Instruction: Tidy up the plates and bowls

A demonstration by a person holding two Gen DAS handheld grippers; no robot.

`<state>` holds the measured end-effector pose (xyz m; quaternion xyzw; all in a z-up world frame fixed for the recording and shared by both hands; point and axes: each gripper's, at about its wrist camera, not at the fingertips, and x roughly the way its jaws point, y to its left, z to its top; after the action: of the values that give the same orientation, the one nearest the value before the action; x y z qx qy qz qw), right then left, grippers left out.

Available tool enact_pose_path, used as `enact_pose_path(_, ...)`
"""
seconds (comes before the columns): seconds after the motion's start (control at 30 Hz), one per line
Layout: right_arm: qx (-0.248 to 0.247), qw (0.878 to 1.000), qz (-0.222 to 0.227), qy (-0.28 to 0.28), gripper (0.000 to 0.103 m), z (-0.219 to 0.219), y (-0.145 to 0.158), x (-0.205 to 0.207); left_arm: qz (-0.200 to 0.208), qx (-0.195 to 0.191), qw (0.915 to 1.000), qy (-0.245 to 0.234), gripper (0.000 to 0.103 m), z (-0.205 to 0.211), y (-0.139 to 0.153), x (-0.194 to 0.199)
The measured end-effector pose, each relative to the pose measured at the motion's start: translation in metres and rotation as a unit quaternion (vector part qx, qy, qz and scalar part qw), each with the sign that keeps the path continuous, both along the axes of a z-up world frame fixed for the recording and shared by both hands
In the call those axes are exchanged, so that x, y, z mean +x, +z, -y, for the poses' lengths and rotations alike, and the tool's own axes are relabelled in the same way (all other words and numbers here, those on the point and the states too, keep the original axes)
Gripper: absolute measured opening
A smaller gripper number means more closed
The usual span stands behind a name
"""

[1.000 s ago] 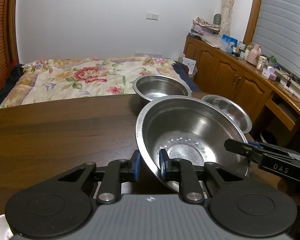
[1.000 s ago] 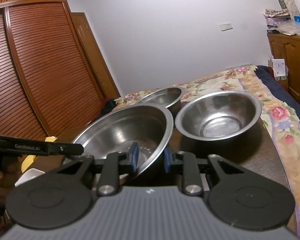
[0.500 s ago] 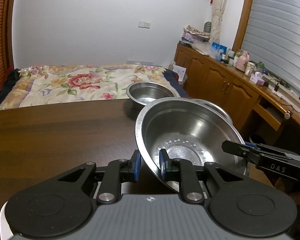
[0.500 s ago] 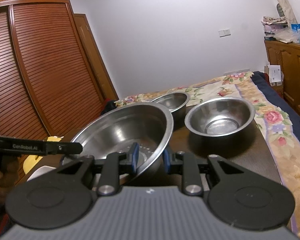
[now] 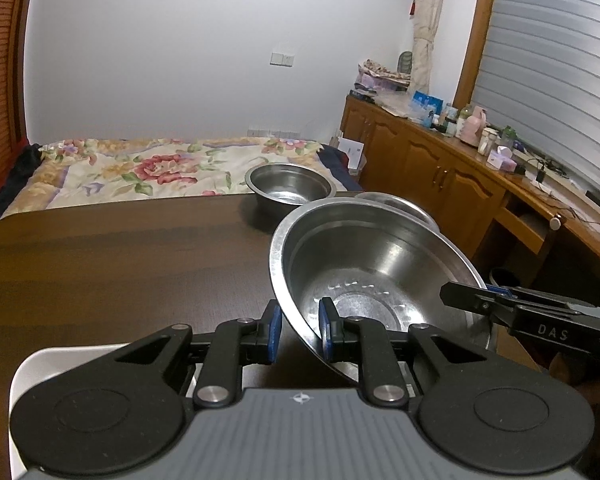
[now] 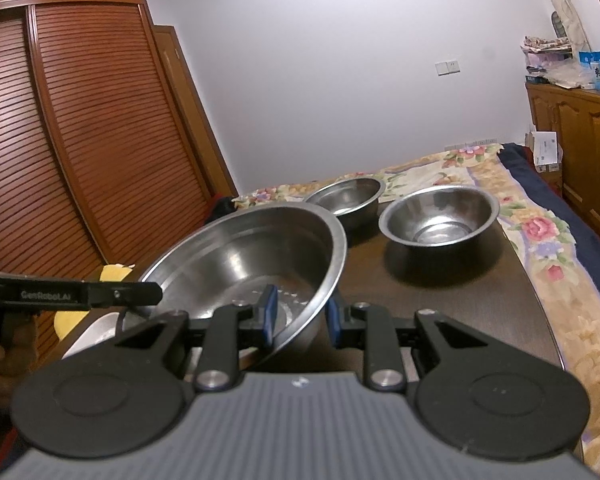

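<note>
Tools are clamped on opposite rims of the large steel bowl (image 5: 364, 276): left tool (image 5: 299, 330), right tool (image 6: 300, 316), evidently so the wide bowl is carried level above the surface (image 5: 112, 260).

Bare table (image 5: 112, 264) left; two bowls (image 6: 440, 220) crowd right.

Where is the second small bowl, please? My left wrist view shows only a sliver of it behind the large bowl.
Observer: The second small bowl stands upright on the table, beside the first small bowl.
Operator: Thanks. How does the right gripper hold the large bowl?
Observer: Its jaws sit across the large bowl's rim, one inside, one outside.
Operator: Anything past the left gripper?
Observer: A yellow object lies beyond it; I cannot identify it.
</note>
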<state>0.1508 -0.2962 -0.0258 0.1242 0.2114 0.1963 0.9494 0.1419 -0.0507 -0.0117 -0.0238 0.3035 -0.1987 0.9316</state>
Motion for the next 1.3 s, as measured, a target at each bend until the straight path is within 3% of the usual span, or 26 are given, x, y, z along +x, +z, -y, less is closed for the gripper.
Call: enact_pose_path(1.3, -0.007, 0.999, -0.048, 0.005, 0.028, -0.008, -0.028, -0.019, -0.036, 0.019, 0.9992, -0.004, 0.024, -0.004, -0.029, -0.021)
